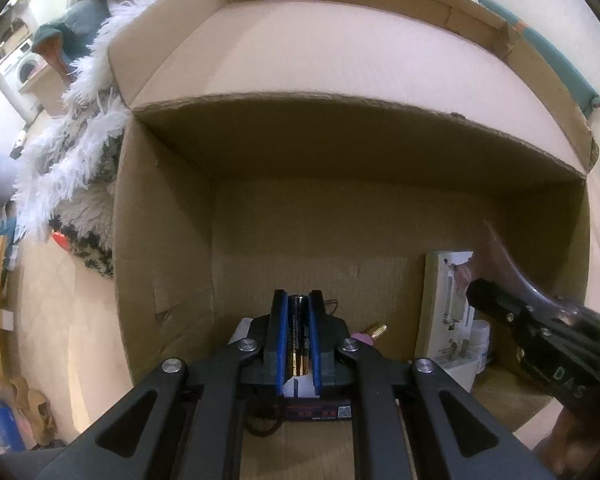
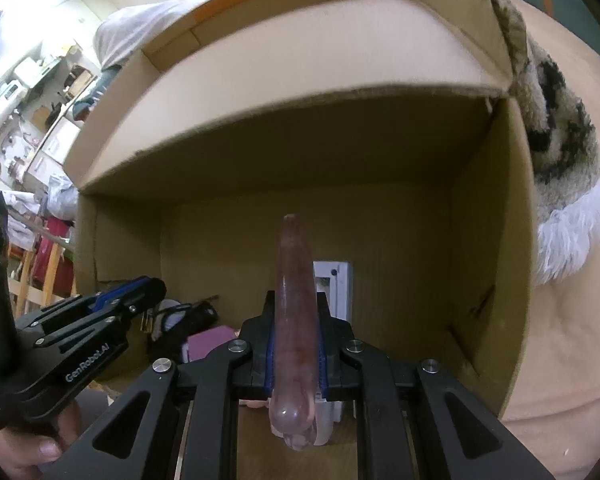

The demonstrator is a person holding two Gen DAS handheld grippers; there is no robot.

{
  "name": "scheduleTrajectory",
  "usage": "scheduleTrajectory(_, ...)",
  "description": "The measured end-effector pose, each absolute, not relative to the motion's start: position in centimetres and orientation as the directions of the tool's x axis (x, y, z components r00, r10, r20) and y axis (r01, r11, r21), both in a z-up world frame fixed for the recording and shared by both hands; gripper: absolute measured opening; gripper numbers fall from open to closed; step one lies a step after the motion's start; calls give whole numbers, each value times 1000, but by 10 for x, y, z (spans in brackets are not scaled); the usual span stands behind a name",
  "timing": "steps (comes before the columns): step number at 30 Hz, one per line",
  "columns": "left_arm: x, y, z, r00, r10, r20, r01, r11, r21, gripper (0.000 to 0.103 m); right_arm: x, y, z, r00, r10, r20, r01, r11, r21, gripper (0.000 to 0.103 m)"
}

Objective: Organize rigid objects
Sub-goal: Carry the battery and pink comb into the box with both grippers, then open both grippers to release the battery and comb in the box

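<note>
An open cardboard box (image 1: 168, 240) fills both views; both grippers reach into it. My left gripper (image 1: 299, 300) is shut on a pack of black and gold batteries (image 1: 298, 344), held above the box floor. My right gripper (image 2: 294, 300) is shut on a long translucent pinkish-purple stick (image 2: 294, 300) that points forward past the fingers. In the left wrist view the right gripper (image 1: 476, 286) comes in from the right with the stick (image 1: 512, 264). In the right wrist view the left gripper (image 2: 156, 286) shows at the left.
In the box lie a white plug adapter pack (image 1: 446, 312) against the right side, a white jar (image 1: 480, 336), a pink and gold small item (image 1: 370, 334), a purple item (image 2: 208, 342) and black cables. A shaggy white and patterned rug (image 1: 72, 168) lies beside the box.
</note>
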State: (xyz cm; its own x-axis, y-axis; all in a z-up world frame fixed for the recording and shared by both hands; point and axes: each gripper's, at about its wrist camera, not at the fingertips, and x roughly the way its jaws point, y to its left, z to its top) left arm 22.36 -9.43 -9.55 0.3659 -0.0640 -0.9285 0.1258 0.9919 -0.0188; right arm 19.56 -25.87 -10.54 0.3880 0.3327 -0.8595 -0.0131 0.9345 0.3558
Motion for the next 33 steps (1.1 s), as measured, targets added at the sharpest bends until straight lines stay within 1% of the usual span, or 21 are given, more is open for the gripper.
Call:
scheduleTrajectory(6, 225, -98, -105, 365, -36, -930, 139, 990, 16, 9, 201, -252, -116, 346, 321, -882, -6, 940, 340, 16)
scheduleTrajectory(8, 224, -100, -106, 362, -42, -931, 136, 991, 8, 9, 205, -245, -116, 340, 314, -886, -9, 944, 331, 16)
scheduleTrajectory(10, 221, -103, -104, 366, -55, -929, 145, 989, -1, 9, 206, -242, -117, 339, 308, -889, -11, 946, 323, 16)
scheduleTrajectory(14, 215, -106, -96, 401, -35, -915, 165, 986, 34, 9, 207, -242, -118, 335, 318, -887, -5, 942, 336, 16)
scheduleTrajectory(17, 213, -111, -95, 380, -77, -922, 197, 980, -1, 12, 207, -247, -116, 350, 312, -883, 0, 943, 333, 17)
scheduleTrajectory(18, 212, -112, -95, 373, -85, -924, 208, 978, -7, 20, 206, -247, -112, 365, 298, -882, -6, 948, 318, 20)
scheduleTrajectory(19, 211, -113, -93, 375, -89, -923, 212, 977, -8, 33, 204, -247, -108, 383, 287, -878, -17, 953, 304, 23)
scheduleTrajectory(20, 209, -113, -90, 386, -91, -918, 212, 977, -8, 42, 203, -246, -103, 403, 285, -870, -27, 953, 301, 31)
scheduleTrajectory(21, 207, -113, -86, 403, -84, -912, 203, 979, 0, 59, 203, -246, -99, 422, 289, -859, -31, 952, 305, 44)
scheduleTrajectory(22, 206, -112, -84, 415, -70, -907, 189, 982, 11, 64, 202, -246, -94, 440, 293, -849, -33, 950, 311, 54)
scheduleTrajectory(23, 204, -110, -81, 423, -66, -904, 178, 984, 11, 64, 202, -246, -91, 456, 306, -836, -38, 945, 325, 59)
scheduleTrajectory(25, 205, -107, -79, 396, -94, -913, 173, 985, -27, 64, 202, -246, -86, 471, 309, -826, -39, 943, 331, 63)
scheduleTrajectory(27, 205, -107, -76, 383, -106, -918, 172, 984, -42, 64, 201, -246, -83, 487, 332, -808, -45, 933, 357, 70)
scheduleTrajectory(29, 203, -108, -72, 379, -115, -918, 179, 983, -49, 64, 201, -246, -78, 505, 347, -790, -53, 926, 373, 76)
scheduleTrajectory(30, 203, -108, -71, 376, -115, -919, 177, 983, -50, 64, 200, -247, -75, 513, 348, -785, -55, 925, 375, 81)
scheduleTrajectory(31, 202, -108, -70, 374, -120, -920, 175, 983, -56, 64, 200, -247, -73, 520, 354, -777, -61, 923, 380, 82)
scheduleTrajectory(32, 201, -108, -69, 372, -119, -921, 172, 983, -58, 64, 200, -247, -72, 527, 361, -770, -66, 920, 386, 86)
scheduleTrajectory(33, 202, -102, -65, 368, -118, -923, 165, 984, -60, 65, 200, -249, -70, 533, 364, -764, -69, 919, 389, 95)
